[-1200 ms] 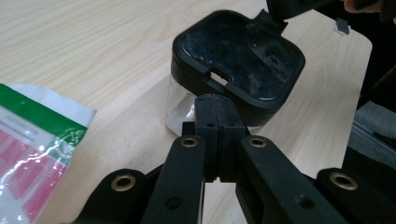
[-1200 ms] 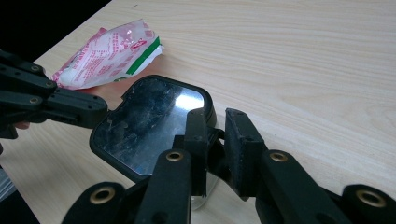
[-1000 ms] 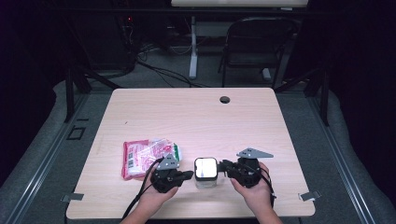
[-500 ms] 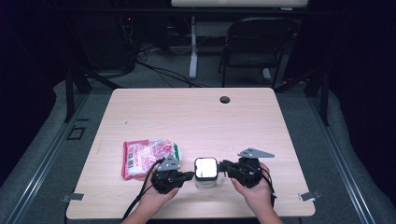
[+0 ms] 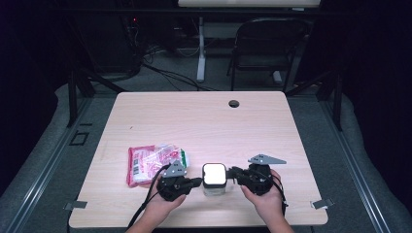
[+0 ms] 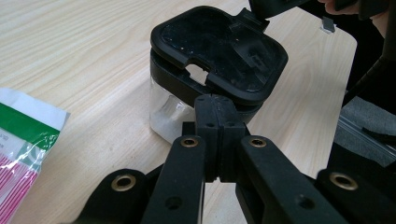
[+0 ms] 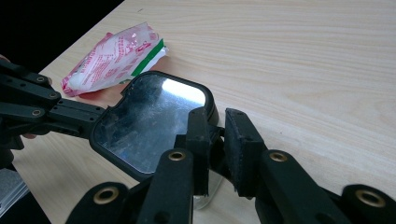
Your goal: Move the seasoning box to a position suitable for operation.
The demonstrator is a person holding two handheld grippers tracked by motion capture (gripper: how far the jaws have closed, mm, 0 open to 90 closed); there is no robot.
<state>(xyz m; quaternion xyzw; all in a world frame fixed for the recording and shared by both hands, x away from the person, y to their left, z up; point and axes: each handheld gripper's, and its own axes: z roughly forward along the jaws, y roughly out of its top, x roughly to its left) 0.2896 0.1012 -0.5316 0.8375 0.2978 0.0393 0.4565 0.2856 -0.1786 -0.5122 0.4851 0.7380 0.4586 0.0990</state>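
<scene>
Snack packet [image 5: 154,163] just left of container [image 5: 214,178] (seemingly apart), behind left gripper [image 5: 193,183].

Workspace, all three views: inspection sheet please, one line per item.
Surface: light wood table, round cable hole near the far edge.
Job's things: clear container with a black lid, standing near the front edge between the two tools.
Clutter: red-and-white plastic packet, left of the container.
Grippers: left tool shut, tip at the lid's rim; right tool at the lid's opposite edge, jaws slightly apart, grip not clear.
Cables: black cable trails from the left tool; more on the floor behind.
Surroundings: dark room, folding chair, grey floor.
</scene>
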